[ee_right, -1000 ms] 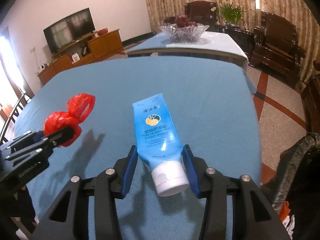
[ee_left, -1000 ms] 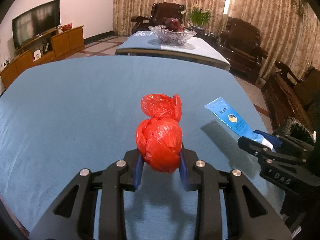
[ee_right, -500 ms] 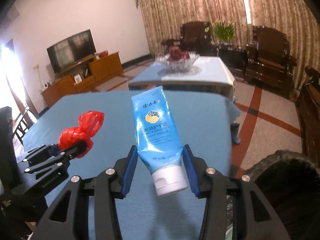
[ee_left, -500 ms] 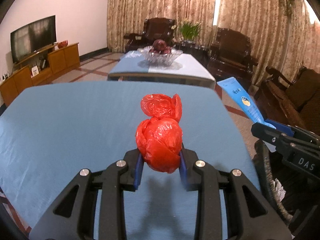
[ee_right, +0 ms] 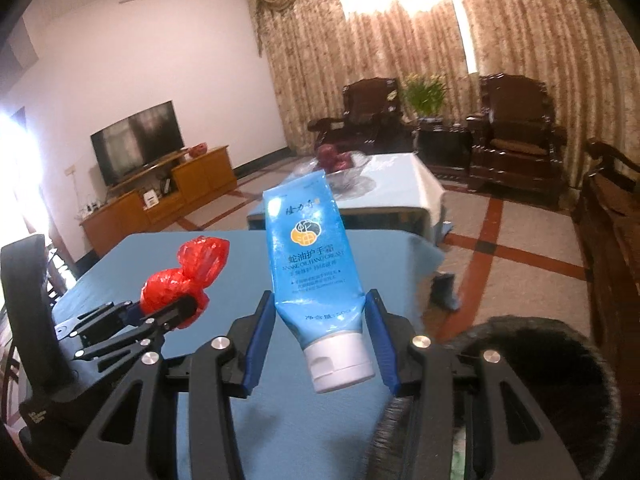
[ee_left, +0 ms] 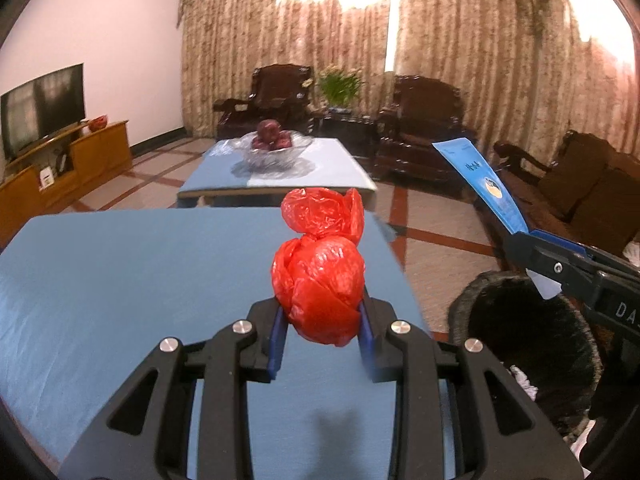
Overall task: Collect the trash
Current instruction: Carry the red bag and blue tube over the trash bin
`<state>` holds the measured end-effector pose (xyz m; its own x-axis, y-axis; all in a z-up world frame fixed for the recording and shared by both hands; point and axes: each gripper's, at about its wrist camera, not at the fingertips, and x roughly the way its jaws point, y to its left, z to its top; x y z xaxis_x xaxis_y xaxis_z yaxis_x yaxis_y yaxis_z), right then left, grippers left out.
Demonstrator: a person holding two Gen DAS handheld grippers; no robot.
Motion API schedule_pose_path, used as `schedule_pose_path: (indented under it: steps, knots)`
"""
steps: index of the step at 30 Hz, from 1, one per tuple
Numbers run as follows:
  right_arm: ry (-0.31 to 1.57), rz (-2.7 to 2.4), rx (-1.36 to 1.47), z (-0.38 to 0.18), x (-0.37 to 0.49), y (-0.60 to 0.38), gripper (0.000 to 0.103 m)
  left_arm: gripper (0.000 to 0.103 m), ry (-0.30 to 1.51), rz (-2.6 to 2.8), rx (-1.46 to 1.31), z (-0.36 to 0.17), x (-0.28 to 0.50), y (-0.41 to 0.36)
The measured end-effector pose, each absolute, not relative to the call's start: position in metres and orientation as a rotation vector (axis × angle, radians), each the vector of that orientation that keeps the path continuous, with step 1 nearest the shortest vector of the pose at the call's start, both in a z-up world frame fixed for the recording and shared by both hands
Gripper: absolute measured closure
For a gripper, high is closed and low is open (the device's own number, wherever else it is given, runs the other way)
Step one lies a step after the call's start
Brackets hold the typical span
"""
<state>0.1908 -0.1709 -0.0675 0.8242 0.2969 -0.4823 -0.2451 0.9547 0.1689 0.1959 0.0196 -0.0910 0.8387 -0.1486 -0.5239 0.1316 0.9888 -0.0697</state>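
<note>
A: Left gripper point(ee_left: 322, 340) — fingers clamped on the red bag point(ee_left: 318, 290), held above the blue bench point(ee_left: 120, 280). Right gripper point(ee_right: 320, 334) pinches the blue tube point(ee_right: 316, 276) near its cap.

B: Bin point(ee_left: 520, 344) sits low, right of the bench. Carry each fully over the rim before letting go, I'd say.

A: Count — one bag, one tube, one bin.
</note>
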Motion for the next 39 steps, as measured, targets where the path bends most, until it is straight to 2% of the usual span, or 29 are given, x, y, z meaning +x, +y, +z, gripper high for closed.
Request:
schedule_pose_path:
  steps: [19,33,39]
  knots:
    - [0.456,0.016,0.122,-0.040,0.125,-0.290,0.057,0.074,0.459,-0.419,0.002,-0.061,0.172,-0.117]
    - [0.450,-0.085,0.144,-0.045,0.100,-0.333,0.057,0.074,0.469,-0.530,0.027,-0.073,0.157,-0.170]
    - [0.490,-0.115,0.162,-0.064,0.104,-0.349,0.057,0.074,0.521,-0.578,0.042,-0.093,0.162,-0.189]
